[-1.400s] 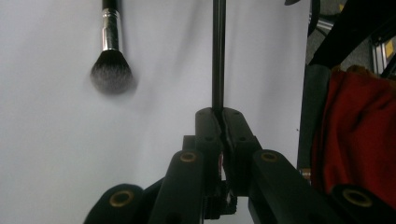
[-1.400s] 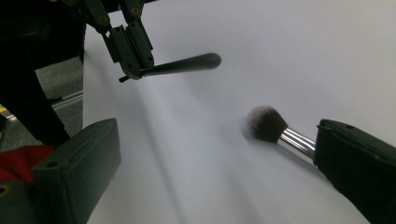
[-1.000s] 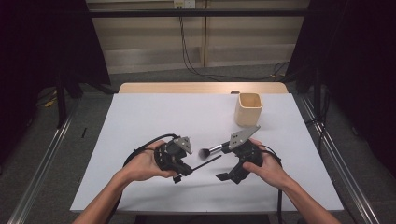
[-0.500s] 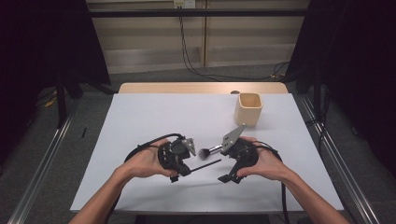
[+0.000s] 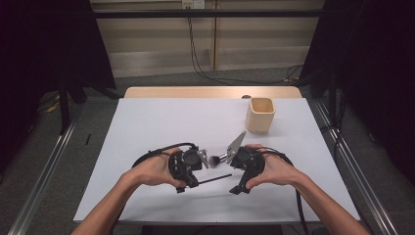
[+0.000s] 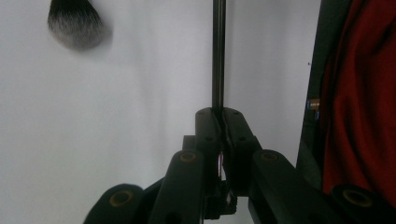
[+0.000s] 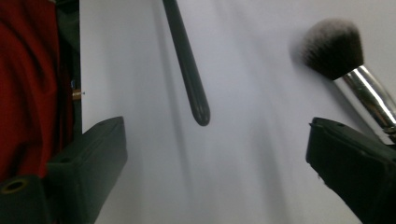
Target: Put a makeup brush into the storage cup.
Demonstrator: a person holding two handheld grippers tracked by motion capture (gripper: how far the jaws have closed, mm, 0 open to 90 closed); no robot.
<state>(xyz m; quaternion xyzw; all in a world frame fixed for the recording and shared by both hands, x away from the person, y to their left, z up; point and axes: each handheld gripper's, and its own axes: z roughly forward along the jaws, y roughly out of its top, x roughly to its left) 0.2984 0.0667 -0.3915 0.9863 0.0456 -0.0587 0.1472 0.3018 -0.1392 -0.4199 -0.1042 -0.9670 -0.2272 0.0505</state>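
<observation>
On the table (image 5: 147, 127), white sheet over the top, wood edge showing at the far side. A tan square cup (image 5: 260, 114) stands upright far right, well apart from both hands.

Both forearms come in from the bottom of the high view; hands sit close together near the front middle of the table.

Left gripper (image 5: 188, 166): jaws fully closed, clamped on a thin dark rod (image 6: 218, 51). In the left gripper view the rod runs straight out from between the closed jaws, over the white surface. In the high view it sticks out to the right toward the right hand, low over the table. The right gripper view shows its free rounded end (image 7: 200, 112) between the right jaws' line of sight, not touching either jaw.

Right gripper (image 5: 244, 164): jaws wide apart and have just been closing a little, nothing pinched between them. A makeup brush (image 7: 334, 49) with dark bristles and a shiny metal ferrule lies just beside the right-hand jaw in that view; can't tell if the handle touches it. In the high view the brush head (image 5: 214, 160) sits between the two grippers.

Red cloth of the person's clothing shows at the edge of both gripper views.
</observation>
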